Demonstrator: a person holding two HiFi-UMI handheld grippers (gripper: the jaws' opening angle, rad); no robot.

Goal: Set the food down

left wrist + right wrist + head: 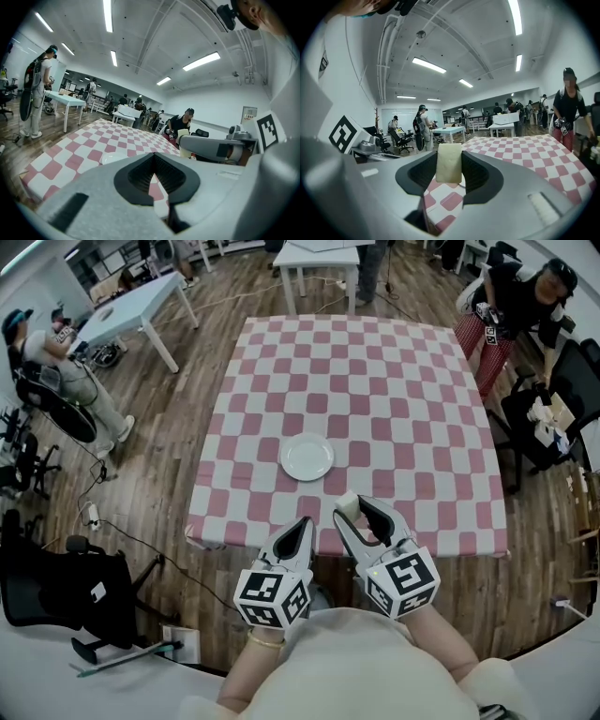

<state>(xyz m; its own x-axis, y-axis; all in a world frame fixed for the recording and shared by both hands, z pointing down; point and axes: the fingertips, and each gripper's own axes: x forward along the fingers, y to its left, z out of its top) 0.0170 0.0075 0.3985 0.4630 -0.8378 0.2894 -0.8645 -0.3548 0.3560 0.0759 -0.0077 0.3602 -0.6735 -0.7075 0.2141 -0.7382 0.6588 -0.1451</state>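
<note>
Right hand-held gripper clamped the food slab; left hand-held gripper was closed, empty.
Risk: slab hung near the bench edge, short of the plate; early release could have missed.

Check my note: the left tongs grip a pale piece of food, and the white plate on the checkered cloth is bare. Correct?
Wrong side: the right tongs grip the pale piece of food, as the right gripper view shows; the left tongs are shut on nothing. The white plate on the checkered cloth is bare.
</note>
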